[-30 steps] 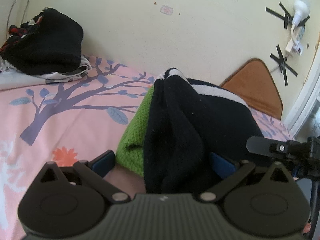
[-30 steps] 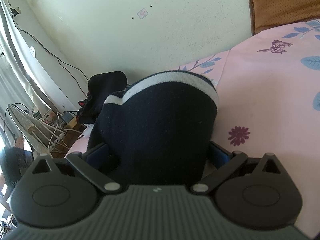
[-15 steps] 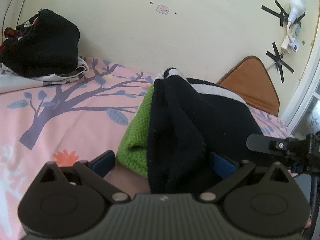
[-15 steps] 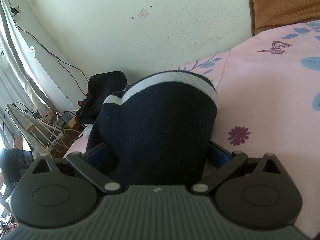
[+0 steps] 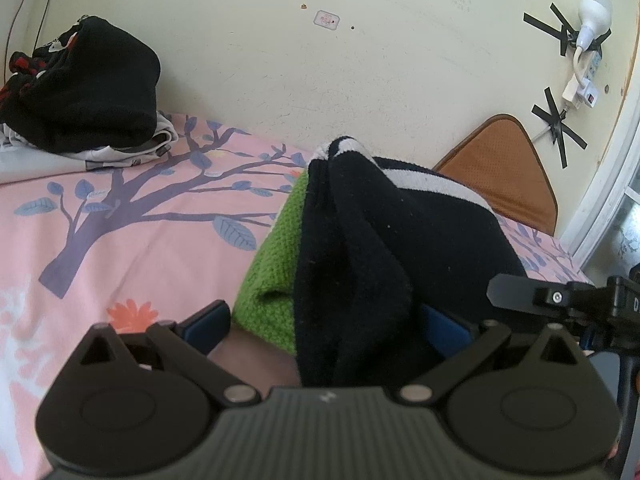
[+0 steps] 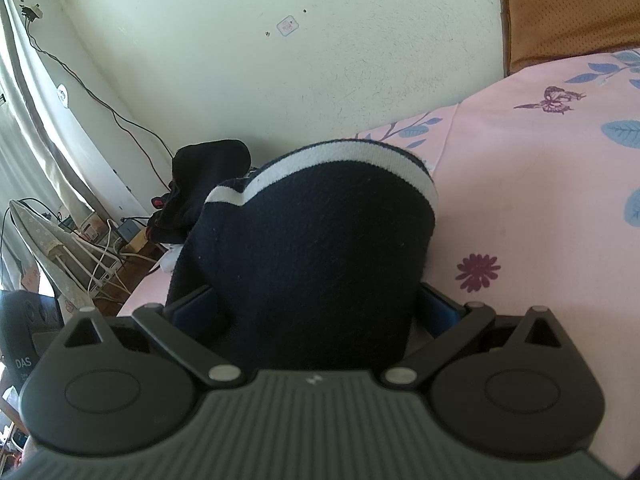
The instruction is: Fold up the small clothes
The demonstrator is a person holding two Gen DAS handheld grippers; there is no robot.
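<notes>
A folded dark navy knit garment with a white stripe (image 5: 400,248) sits on top of a green knit garment (image 5: 276,264) on the pink bedsheet (image 5: 132,240). My left gripper (image 5: 324,320) is wide open, its blue pads on either side of the stack's near end. My right gripper (image 6: 316,304) is also wide open, and the same navy garment (image 6: 320,248) fills the space between its pads. The fingertips are largely hidden by cloth. Part of the right gripper shows in the left wrist view (image 5: 560,300).
A pile of dark clothes (image 5: 84,88) lies at the bed's far left by the wall, also in the right wrist view (image 6: 200,188). A brown cushion (image 5: 508,168) leans on the wall. An ironing board and cables (image 6: 60,256) stand beyond the bed edge.
Both views shift only slightly; the left wrist camera has drifted a little. The garments and open jaws stand as before.
</notes>
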